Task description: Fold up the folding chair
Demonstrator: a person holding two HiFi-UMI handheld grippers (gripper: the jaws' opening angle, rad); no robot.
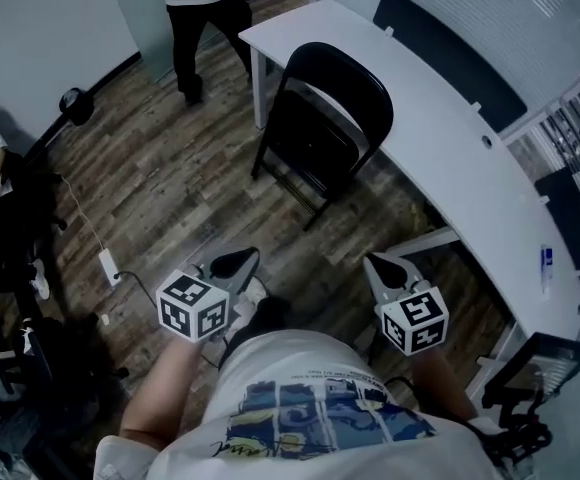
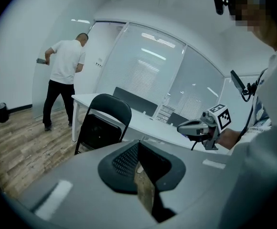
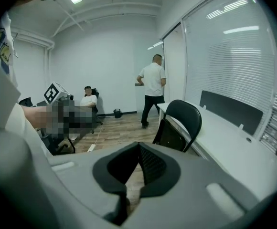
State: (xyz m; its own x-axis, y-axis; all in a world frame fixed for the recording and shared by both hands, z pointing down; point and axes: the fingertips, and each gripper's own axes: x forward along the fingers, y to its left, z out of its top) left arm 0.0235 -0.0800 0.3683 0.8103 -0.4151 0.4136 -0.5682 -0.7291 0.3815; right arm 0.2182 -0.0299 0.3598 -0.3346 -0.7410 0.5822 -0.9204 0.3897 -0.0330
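- Left claw (image 1: pixel 238 261) and right claw (image 1: pixel 385 265), both closed, empty.
- Black folding chair (image 1: pixel 325 118) stands on the plank floor (image 1: pixel 160 188) beside the long white counter (image 1: pixel 440 138), apart from both claws.

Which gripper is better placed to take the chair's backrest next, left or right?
Probably right: the right gripper points nearly straight at the backrest; the left gripper stands further aside. Both are shut, empty, apart from the chair.

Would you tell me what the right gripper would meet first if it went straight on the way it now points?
Probably the wooden floor, short of the folding chair; depth is unclear.
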